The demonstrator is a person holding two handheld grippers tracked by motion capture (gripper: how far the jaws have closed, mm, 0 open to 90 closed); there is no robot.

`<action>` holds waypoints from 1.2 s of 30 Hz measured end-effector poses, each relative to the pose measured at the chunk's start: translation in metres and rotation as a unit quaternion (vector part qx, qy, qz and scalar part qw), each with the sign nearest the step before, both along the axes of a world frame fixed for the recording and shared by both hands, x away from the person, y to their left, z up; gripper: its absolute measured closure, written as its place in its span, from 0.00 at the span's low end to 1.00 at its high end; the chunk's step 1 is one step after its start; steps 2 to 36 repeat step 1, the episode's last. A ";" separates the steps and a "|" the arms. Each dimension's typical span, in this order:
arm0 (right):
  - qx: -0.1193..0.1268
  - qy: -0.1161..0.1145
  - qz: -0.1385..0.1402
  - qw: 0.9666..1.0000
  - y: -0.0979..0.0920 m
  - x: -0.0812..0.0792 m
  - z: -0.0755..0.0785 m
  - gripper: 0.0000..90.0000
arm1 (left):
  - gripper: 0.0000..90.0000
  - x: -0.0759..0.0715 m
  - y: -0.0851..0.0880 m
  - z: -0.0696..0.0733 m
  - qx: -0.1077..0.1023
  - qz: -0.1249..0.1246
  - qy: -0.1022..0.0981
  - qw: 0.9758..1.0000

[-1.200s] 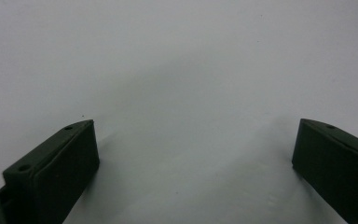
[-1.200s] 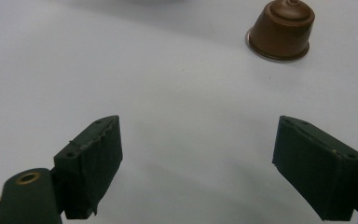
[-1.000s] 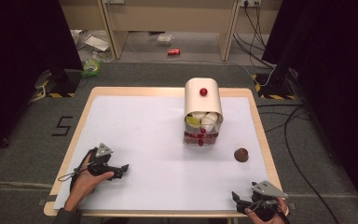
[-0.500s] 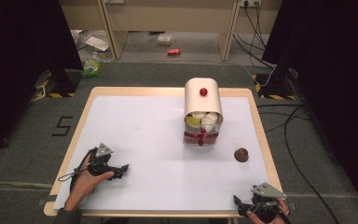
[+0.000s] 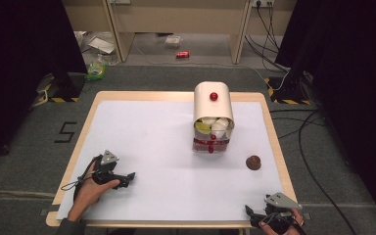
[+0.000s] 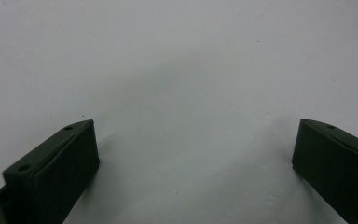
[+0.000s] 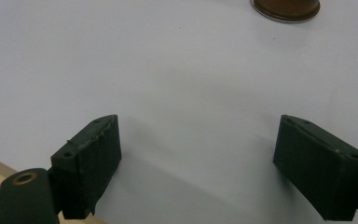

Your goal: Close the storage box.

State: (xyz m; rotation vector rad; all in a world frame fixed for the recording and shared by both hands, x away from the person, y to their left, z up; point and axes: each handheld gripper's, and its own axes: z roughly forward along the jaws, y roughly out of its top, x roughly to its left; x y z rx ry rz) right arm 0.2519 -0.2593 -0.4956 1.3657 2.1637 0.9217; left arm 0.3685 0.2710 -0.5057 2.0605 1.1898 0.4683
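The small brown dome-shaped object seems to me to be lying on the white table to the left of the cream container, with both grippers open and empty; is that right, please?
Not quite: the small brown dome-shaped object lies to the right of the cream container, as the high view shows. The rest holds: it is on the white table, and both the left gripper and the right gripper are open and empty.

A smooth matt white sheet (image 5: 166, 147) is framed by a pale wood table edge (image 5: 85, 132); matt black jaws are seen.

box (image 5: 213, 104): beige, rounded, red knob on top, far right of centre
cups (image 5: 214, 126): white, packed inside
lid (image 5: 253, 162): brown, set apart at near right
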 end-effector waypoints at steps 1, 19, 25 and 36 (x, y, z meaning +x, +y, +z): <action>0.001 0.000 0.001 1.000 0.000 0.000 0.000 0.17 | 0.00 0.000 0.000 0.000 0.000 0.000 0.000 1.000; 0.001 0.000 0.001 1.000 0.000 0.000 0.000 0.17 | 0.00 0.000 0.000 0.000 0.000 0.000 0.000 1.000; 0.001 0.000 0.001 1.000 0.000 0.000 0.000 0.17 | 0.00 0.000 0.000 0.000 0.000 0.000 0.000 1.000; 0.001 0.000 0.001 1.000 0.000 0.000 0.000 0.17 | 0.00 0.000 0.000 0.000 0.000 0.000 0.000 1.000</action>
